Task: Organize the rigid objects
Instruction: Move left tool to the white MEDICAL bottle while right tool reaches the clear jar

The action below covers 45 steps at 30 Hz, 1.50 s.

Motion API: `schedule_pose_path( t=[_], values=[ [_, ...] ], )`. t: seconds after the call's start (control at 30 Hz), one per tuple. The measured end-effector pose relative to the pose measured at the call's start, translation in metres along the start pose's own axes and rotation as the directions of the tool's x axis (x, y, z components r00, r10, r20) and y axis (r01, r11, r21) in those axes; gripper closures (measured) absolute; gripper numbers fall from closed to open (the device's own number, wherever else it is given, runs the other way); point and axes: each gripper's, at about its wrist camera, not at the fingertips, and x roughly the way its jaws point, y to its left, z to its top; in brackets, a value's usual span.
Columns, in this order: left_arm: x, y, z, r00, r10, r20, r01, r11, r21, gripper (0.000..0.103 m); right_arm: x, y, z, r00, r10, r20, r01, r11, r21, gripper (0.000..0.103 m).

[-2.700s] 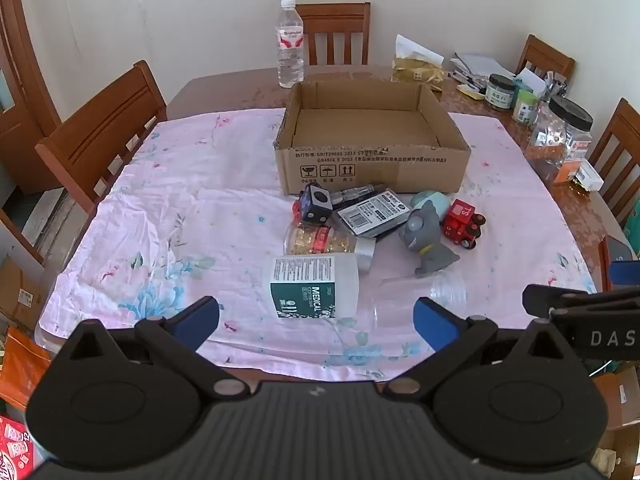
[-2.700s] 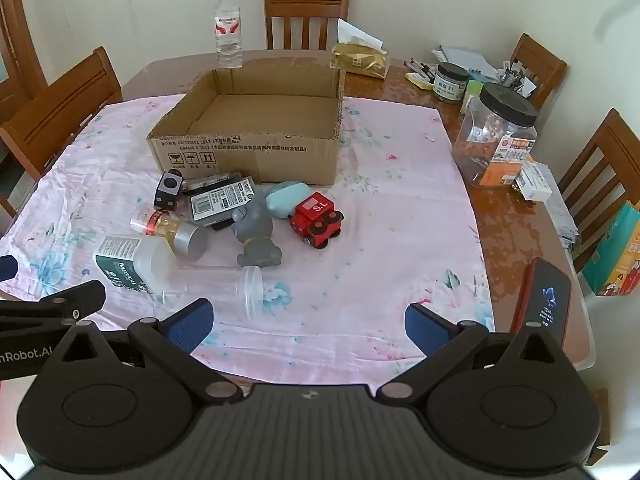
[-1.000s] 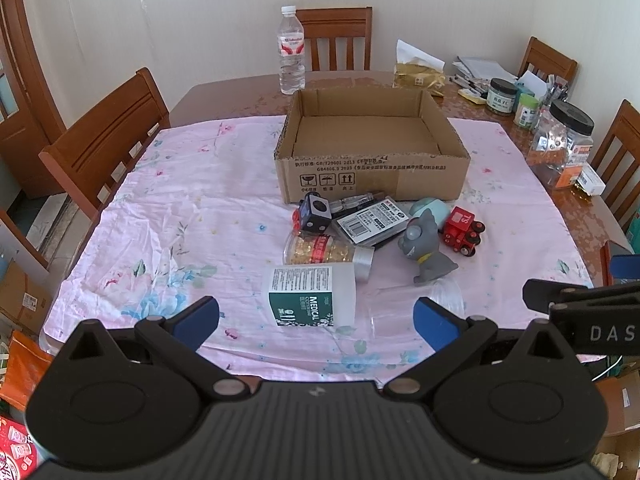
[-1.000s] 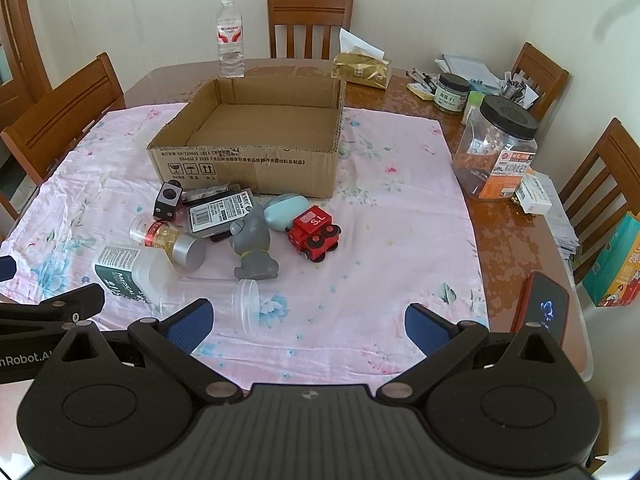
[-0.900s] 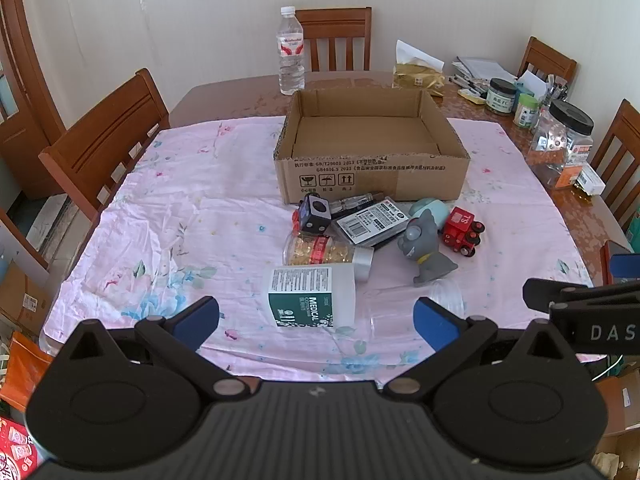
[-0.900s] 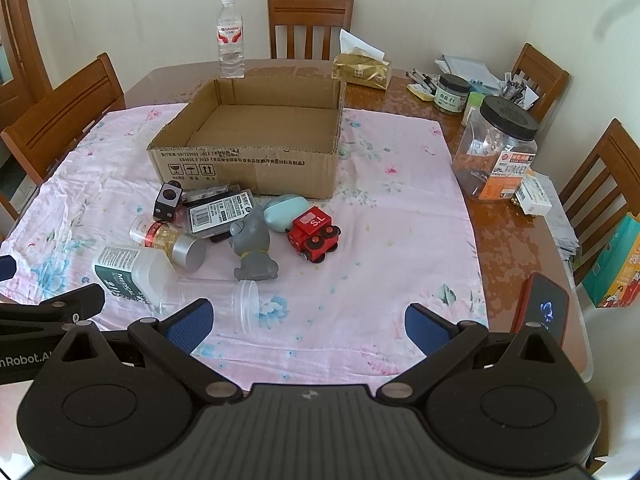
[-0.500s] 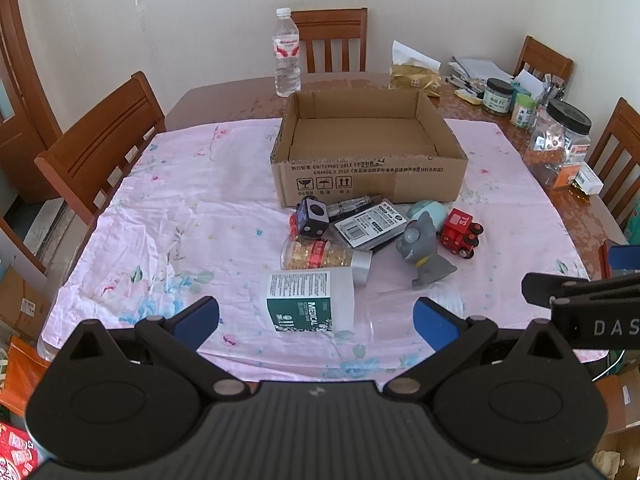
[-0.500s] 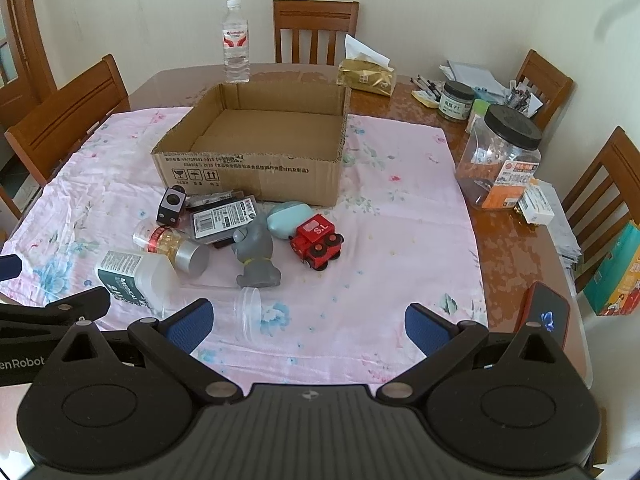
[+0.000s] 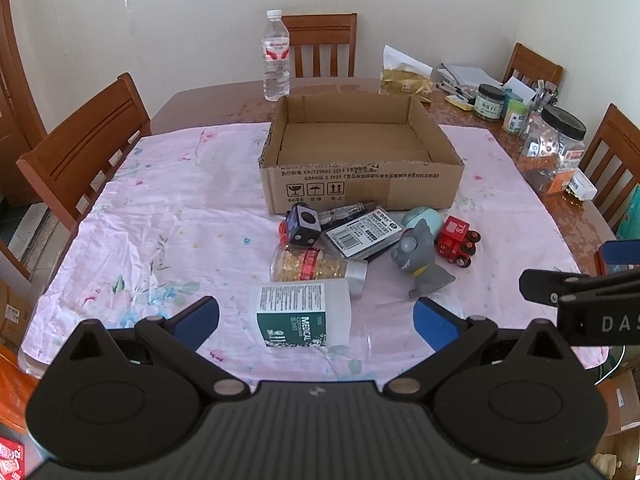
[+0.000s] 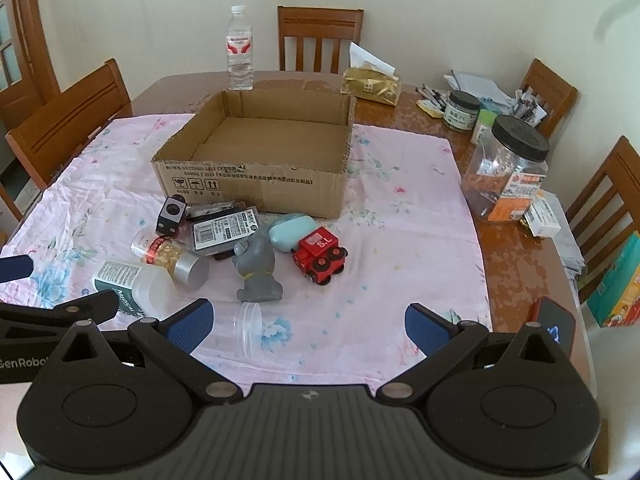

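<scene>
Left wrist view: medical bottle (image 9: pixel 303 320) on its side between the wide-open left tool (image 9: pixel 316 320) fingers.

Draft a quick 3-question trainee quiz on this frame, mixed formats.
1. True or false: the cardboard box already holds a toy.
2. What lies nearest the left claw? A) red toy train B) white medical bottle C) water bottle
3. Fill in: the grey toy animal stands between the pill bottle and the ____.

Key: 1 false, the box is empty. 2 B. 3 red toy train.
</scene>
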Motion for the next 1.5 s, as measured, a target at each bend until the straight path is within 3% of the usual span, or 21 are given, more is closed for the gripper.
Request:
schedule_pose_path(
  t=[0.3,0.97,1.13,1.3,1.5],
  values=[
    [0.022,0.005,-0.008,0.999,0.022,0.023,-0.022,0.999,0.026,0.0,0.012,0.0,-0.007,0.998,0.05,0.04,-0.048,0.998,-0.036,0.0],
    [0.096,0.024,-0.008,0.998,-0.021,-0.055,0.023,0.999,0.041,0.0,0.046,0.016,-0.024,0.993,0.099,-0.058,-0.103,0.992,-0.068,0.0],
    [0.097,0.033,-0.009,0.998,-0.003,-0.057,0.006,0.998,0.068,0.0,0.057,0.025,-0.021,0.987,0.139,-0.085,-0.144,0.988,-0.05,0.0],
    [0.097,0.048,-0.009,0.998,0.039,-0.048,-0.035,0.996,0.08,0.0,0.081,0.034,-0.028,0.96,0.236,-0.15,-0.24,0.971,-0.004,0.0],
    [0.099,0.059,-0.011,0.998,0.034,-0.047,-0.03,0.996,0.08,0.0,0.099,0.053,-0.025,0.957,0.238,-0.164,-0.242,0.97,-0.003,0.0]
  ],
)
